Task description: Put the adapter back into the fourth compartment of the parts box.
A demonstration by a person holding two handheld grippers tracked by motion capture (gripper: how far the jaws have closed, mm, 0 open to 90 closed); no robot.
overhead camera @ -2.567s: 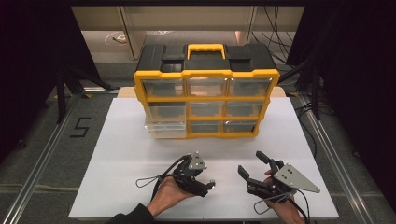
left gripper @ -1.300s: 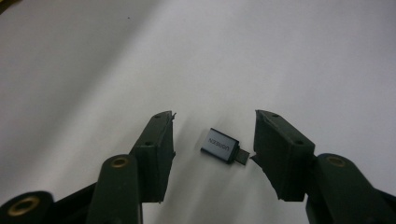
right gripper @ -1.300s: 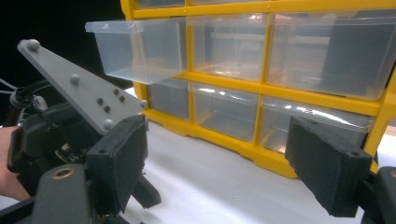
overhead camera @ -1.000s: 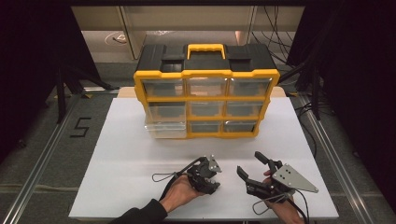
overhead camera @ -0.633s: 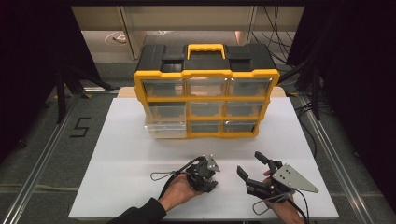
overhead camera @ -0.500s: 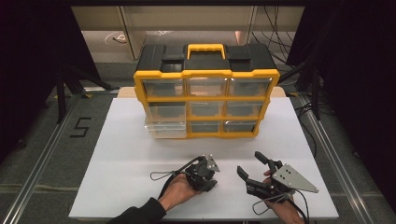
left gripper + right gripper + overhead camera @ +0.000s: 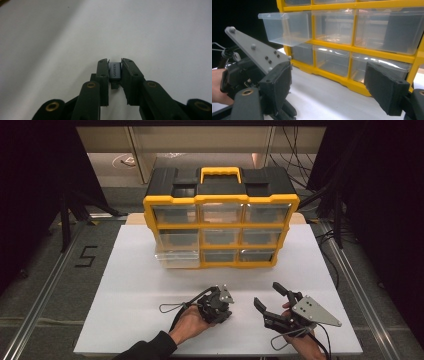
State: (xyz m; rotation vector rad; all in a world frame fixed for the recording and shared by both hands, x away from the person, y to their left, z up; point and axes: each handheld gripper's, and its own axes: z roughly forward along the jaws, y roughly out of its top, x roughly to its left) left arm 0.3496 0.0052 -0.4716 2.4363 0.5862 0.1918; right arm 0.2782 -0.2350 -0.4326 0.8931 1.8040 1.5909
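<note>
Adapter (image 7: 115, 71), small and grey, sits clamped in the just-closed left tool (image 7: 115, 62); right tool (image 7: 342, 82) gapes wide, empty.

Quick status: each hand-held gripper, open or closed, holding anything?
Left hand-held gripper: just closed on a small grey adapter, pads pressing it.
Right hand-held gripper: open, nothing between its jaws.

Yellow/black drawer cabinet (image 7: 220, 215) stood at back of white table (image 7: 125, 285); mid-left clear drawer (image 7: 176, 251) was pulled out.
</note>
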